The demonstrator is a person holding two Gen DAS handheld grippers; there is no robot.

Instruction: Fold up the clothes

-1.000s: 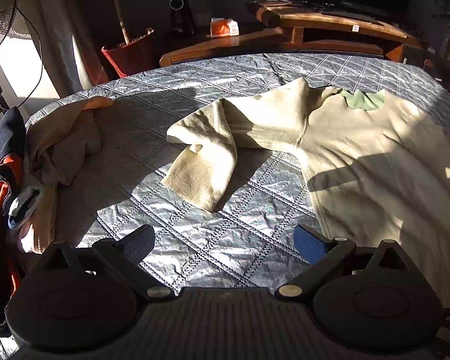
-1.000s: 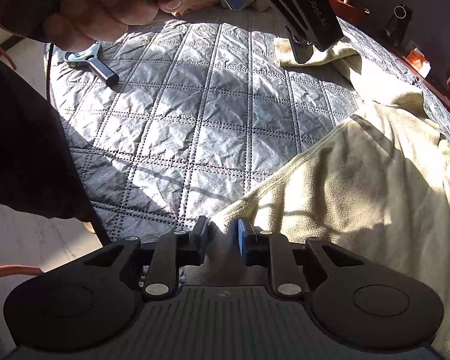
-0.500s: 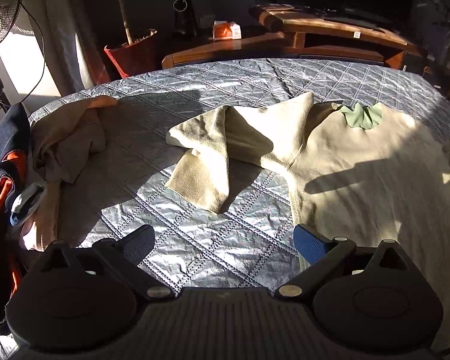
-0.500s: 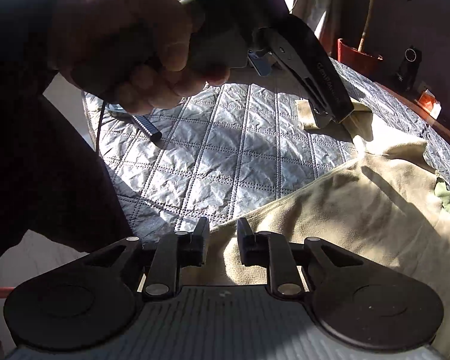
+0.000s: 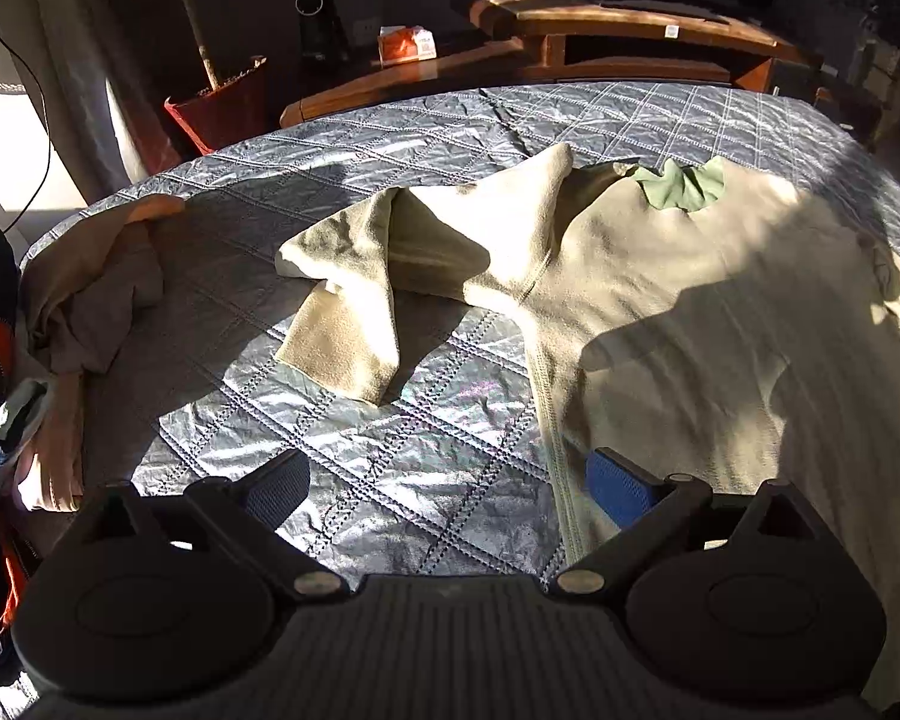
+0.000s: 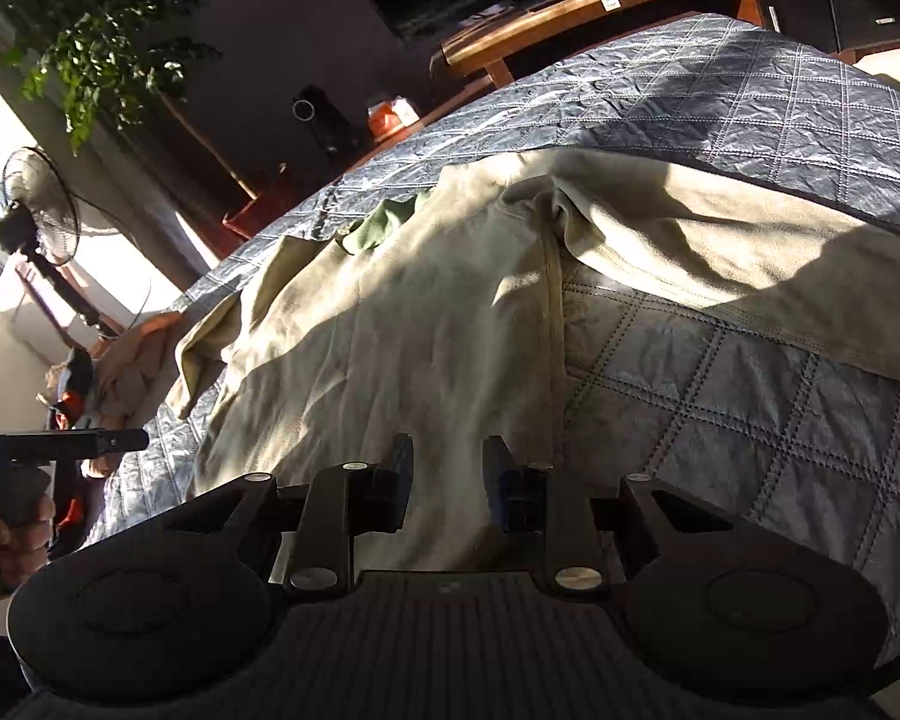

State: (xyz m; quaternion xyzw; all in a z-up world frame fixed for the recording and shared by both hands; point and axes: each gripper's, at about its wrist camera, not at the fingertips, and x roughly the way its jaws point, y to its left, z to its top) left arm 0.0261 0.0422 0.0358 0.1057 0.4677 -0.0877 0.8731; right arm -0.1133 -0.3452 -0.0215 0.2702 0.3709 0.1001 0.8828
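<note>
One cream fleece sweater [image 5: 678, 300] with a green inner collar [image 5: 687, 187] lies spread on a silver-grey quilted bench cover [image 5: 426, 420], in hard sunlight and shadow. Its left sleeve [image 5: 354, 300] is bent back on itself; the other sleeve extends far right. One heap of other clothes [image 5: 72, 312] sits at the far left edge. Two grippers: the left gripper [image 5: 447, 489] hangs wide open, its right finger over the sweater's side seam. The right gripper [image 6: 447, 483] is narrowly parted over the sweater's near edge; whether it pinches the fabric cannot be told.
</note>
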